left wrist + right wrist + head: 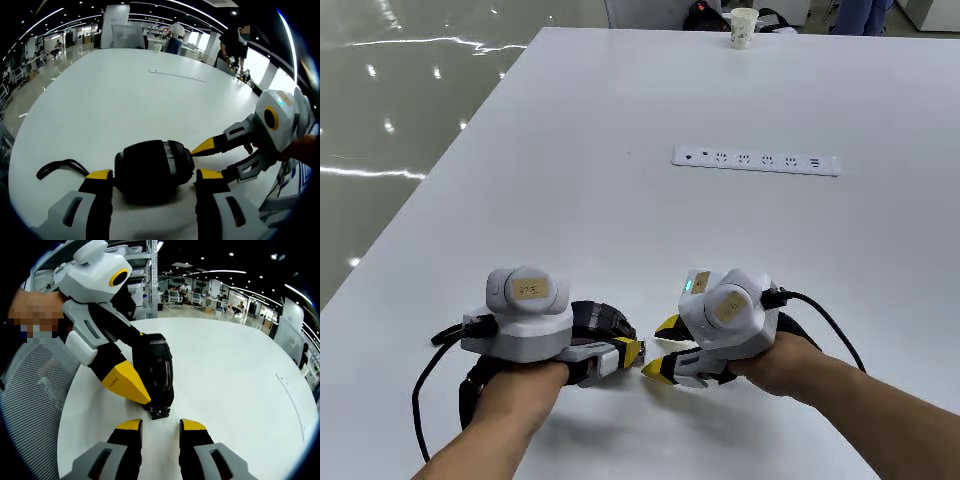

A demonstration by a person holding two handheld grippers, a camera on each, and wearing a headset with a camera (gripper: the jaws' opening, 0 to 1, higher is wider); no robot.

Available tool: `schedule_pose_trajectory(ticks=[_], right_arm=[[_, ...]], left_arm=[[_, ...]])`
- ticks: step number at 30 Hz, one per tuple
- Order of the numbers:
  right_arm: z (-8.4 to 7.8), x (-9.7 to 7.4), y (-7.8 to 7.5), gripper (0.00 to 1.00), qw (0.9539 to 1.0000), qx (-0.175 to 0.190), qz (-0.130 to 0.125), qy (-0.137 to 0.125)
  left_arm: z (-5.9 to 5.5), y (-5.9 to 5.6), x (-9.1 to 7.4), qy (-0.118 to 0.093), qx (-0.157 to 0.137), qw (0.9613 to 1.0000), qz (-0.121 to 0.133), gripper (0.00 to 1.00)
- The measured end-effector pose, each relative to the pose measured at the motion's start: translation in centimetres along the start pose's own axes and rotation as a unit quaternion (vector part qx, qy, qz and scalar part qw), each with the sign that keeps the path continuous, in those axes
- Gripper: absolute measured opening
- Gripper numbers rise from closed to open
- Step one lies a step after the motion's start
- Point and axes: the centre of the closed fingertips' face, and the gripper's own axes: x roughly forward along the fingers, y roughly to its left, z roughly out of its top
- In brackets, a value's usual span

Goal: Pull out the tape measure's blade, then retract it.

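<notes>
Left gripper [155, 175] jaws clamping one tape measure [159, 365], right gripper [161, 426] jaws parted; one power strip [756, 160], one cup [744, 28]

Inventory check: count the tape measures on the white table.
1. The black rounded tape measure lies at the white table's near end, clamped in the left gripper's jaws, with the open right gripper just before its tab. The grippers might hide others.

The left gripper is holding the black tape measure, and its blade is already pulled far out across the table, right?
Not quite. The left gripper does hold the tape measure, but the blade is not out: the right gripper view shows its end hook at the case, facing the open right gripper.
</notes>
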Motion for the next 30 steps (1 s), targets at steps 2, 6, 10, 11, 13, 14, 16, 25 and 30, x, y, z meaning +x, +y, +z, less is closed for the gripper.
schedule_pose_trajectory(ticks=[2,6,10,11,13,14,16,25,30], right_arm=[[-0.2,-0.3,0.0,0.27,1.0,0.003,-0.004,-0.002],[-0.6,-1.0,0.1,0.28,0.9999,0.01,-0.01,-0.004],[-1.1,-1.6,0.1,0.29,0.9997,0.019,-0.016,-0.005],[-1.3,-1.8,0.1,0.29,0.9996,0.022,-0.018,-0.005],[-1.5,-2.2,0.2,0.3,0.9995,0.025,-0.02,-0.006],[-1.7,-2.3,0.2,0.3,0.9994,0.026,-0.021,-0.006],[-1.9,-2.7,0.1,0.31,0.9993,0.029,-0.024,-0.006],[-3.1,-4.3,0.3,0.38,0.9985,0.044,-0.029,-0.011],[-3.9,-5.2,0.3,0.42,0.9974,0.058,-0.039,-0.014]], left_arm=[[0.0,0.0,-0.2,-0.001,0.002,1.0,0.0,0.64],[0.1,0.1,-0.3,-0.002,0.007,1.0,-0.002,0.65],[0.1,-0.1,-0.4,-0.002,0.015,0.9999,-0.006,0.66],[0.0,-0.2,-0.5,-0.001,0.018,0.9998,-0.007,0.66],[0.0,-0.3,-0.5,0.001,0.023,0.9997,-0.008,0.66],[0.0,-0.3,-0.5,0.001,0.025,0.9996,-0.008,0.66],[0.0,-0.4,-0.5,0.003,0.032,0.9994,-0.011,0.67],[-0.2,-0.7,-0.8,0.002,0.053,0.9982,-0.03,0.71],[-0.3,-0.8,-1.1,-0.001,0.064,0.9973,-0.038,0.73]])
